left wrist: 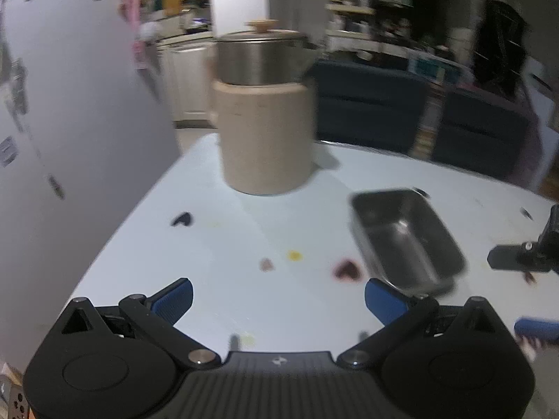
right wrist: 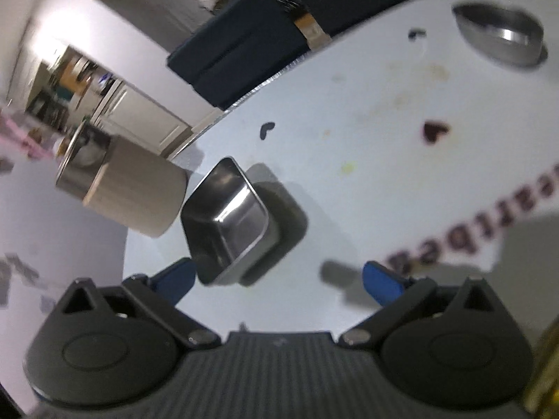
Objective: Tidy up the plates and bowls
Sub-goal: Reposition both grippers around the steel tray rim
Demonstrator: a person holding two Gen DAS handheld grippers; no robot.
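While both claws are standing wide and empty, the left gripper (left wrist: 278, 300) is hovering above the table (left wrist: 244, 244). The right gripper (right wrist: 277, 281) is hanging beside the square steel dish (right wrist: 227, 223).

A rectangular steel dish (left wrist: 405, 241) is seen upright and empty at the right of the left wrist frame, on the pale surface (left wrist: 244, 244). A rounded steel bowl (right wrist: 499, 36) is seen at the upper right of the right wrist frame, well apart from the dish.

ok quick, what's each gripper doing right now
left gripper: open, holding nothing
right gripper: open, holding nothing; metal tray sits free on the table
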